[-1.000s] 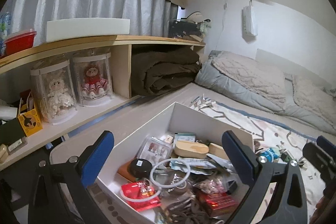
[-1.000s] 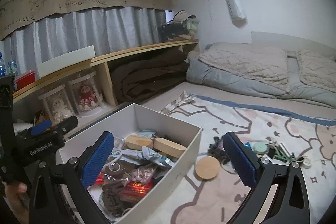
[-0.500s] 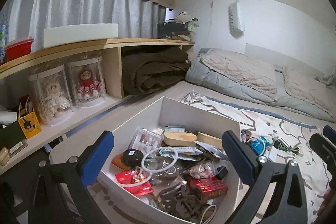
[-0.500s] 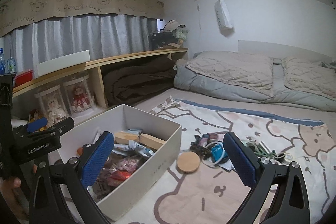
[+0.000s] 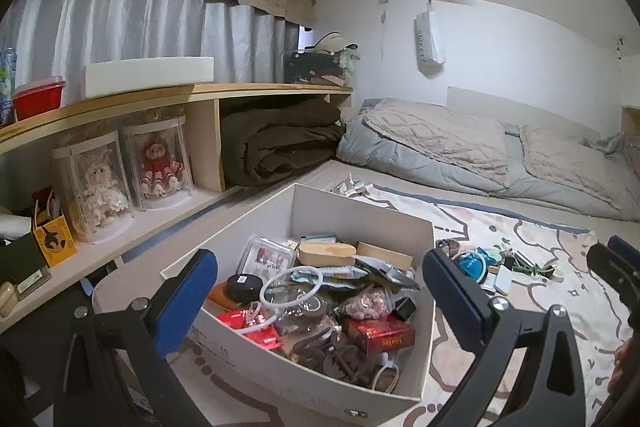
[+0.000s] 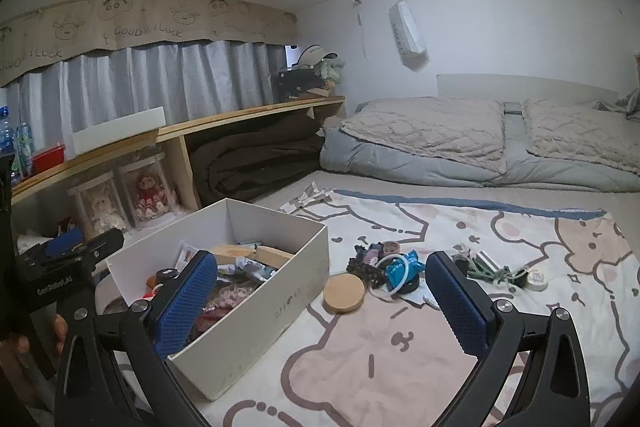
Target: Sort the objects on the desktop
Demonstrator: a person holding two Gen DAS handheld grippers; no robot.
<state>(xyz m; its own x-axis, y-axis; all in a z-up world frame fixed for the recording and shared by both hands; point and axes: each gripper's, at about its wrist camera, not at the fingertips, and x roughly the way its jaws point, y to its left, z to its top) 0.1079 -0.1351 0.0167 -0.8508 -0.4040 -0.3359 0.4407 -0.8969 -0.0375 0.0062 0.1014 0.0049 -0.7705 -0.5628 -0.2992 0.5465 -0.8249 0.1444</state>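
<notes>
A white cardboard box (image 5: 360, 215) (image 6: 276, 271) full of small items stands on a cartoon-print mat (image 6: 400, 347). Inside lie a white ring (image 5: 291, 285), a red packet (image 5: 378, 335), wooden blocks (image 5: 328, 253) and a black round tin (image 5: 244, 285). To the right of the box, loose on the mat, are a round cork coaster (image 6: 344, 293), a blue packet (image 6: 404, 267), dark hair ties (image 6: 366, 263) and green clips (image 6: 486, 269). My left gripper (image 5: 320, 303) hangs open above the box with nothing in it. My right gripper (image 6: 322, 303) is open and empty over the mat, near the coaster.
A wooden shelf (image 5: 192, 93) along the left wall carries two boxed dolls (image 5: 132, 171), a folded brown blanket (image 5: 280, 143), a red tub (image 5: 38, 99) and a white foam slab (image 5: 148, 75). Grey and beige bedding (image 6: 480, 143) lies at the back.
Both grippers have drawn back and risen, so the box and the loose items look smaller and lie farther off. The right view has swung right across the mat. Both grippers stay open.
</notes>
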